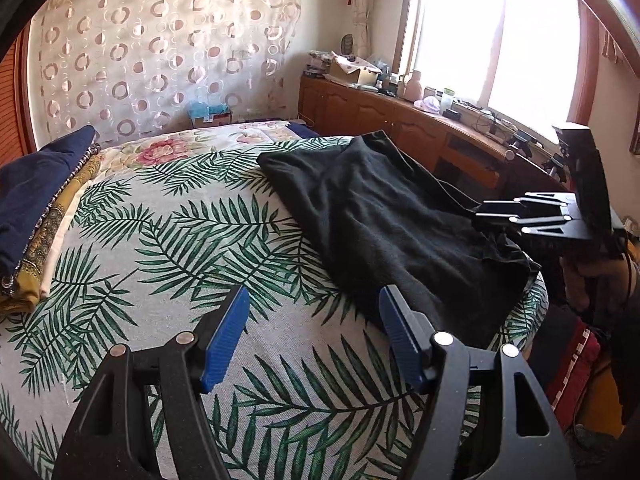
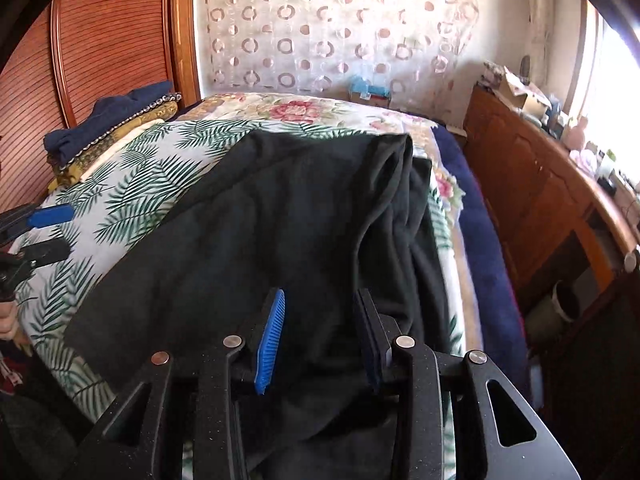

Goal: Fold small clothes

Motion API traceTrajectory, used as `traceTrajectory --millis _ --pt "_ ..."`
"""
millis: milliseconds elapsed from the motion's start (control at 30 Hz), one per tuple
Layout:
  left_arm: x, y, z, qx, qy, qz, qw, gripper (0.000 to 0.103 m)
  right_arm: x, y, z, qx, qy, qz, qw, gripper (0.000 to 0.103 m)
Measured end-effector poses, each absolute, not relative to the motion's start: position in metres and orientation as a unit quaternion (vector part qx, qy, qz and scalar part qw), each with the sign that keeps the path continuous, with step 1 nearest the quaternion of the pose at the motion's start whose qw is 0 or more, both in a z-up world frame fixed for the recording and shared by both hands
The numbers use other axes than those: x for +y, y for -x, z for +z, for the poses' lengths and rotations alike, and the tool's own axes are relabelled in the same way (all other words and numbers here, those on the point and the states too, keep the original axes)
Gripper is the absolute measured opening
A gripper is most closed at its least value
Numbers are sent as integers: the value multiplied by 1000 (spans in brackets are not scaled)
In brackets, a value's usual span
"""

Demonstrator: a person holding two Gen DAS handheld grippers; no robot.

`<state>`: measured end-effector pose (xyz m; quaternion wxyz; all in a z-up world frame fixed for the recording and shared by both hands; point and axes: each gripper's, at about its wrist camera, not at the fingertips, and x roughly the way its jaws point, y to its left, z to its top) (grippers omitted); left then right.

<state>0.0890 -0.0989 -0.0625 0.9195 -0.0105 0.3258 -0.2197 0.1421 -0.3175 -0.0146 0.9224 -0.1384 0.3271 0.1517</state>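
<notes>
A black garment (image 1: 380, 216) lies spread on the palm-leaf bed cover (image 1: 180, 240), its right side doubled over in a long fold (image 2: 396, 184). My left gripper (image 1: 314, 336) hovers open over the bare cover just left of the garment's near corner, nothing between its blue pads (image 1: 226, 340). My right gripper (image 2: 320, 332) hangs over the garment's near edge (image 2: 224, 264); its jaws stand apart and the pads do not press on the cloth below them. In the left wrist view the right gripper (image 1: 492, 220) shows from the side at the garment's right edge. The left gripper (image 2: 48, 232) appears at the right wrist view's far left.
A stack of folded clothes (image 1: 36, 208) (image 2: 108, 128), navy on top of mustard, sits at the bed's left side by the wooden headboard (image 2: 100, 40). A cluttered wooden cabinet (image 1: 400, 120) (image 2: 540, 184) runs under the window. A dark blue blanket (image 2: 480, 240) lines the bed's right edge.
</notes>
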Motion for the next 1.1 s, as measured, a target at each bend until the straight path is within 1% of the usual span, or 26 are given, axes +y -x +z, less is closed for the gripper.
traceTrajectory --millis 133,233,400,567,600,633,667,700,767,1100 --pt "-106 -88 -67 331 7 -228 916 68 -323 -129 -16 337 133 158 919 37" --pt "-109 -87 -68 333 6 -232 914 68 -324 -123 -20 342 156 147 915 37" --pt "-110 -85 -68 333 4 -233 914 68 -328 -125 -22 368 154 144 905 37" --pt "-108 -85 -70 336 9 -232 913 68 -340 -123 -20 372 153 148 904 37" --pt "-108 -85 -70 336 9 -233 913 68 -337 -122 -22 371 153 149 904 27" --pt "-108 -86 -70 336 9 -233 912 68 -338 -121 -22 370 153 153 903 19" --pt "-109 -86 -70 337 8 -233 912 68 -337 -119 -24 371 154 156 902 7" --pt "-109 -85 -70 337 7 -234 912 68 -338 -117 -24 370 157 155 902 4" --pt "-110 -85 -69 336 5 -234 912 68 -340 -111 -25 367 159 158 903 2" --pt "-113 -84 -70 337 0 -235 912 68 -383 -79 -2 353 158 96 917 2"
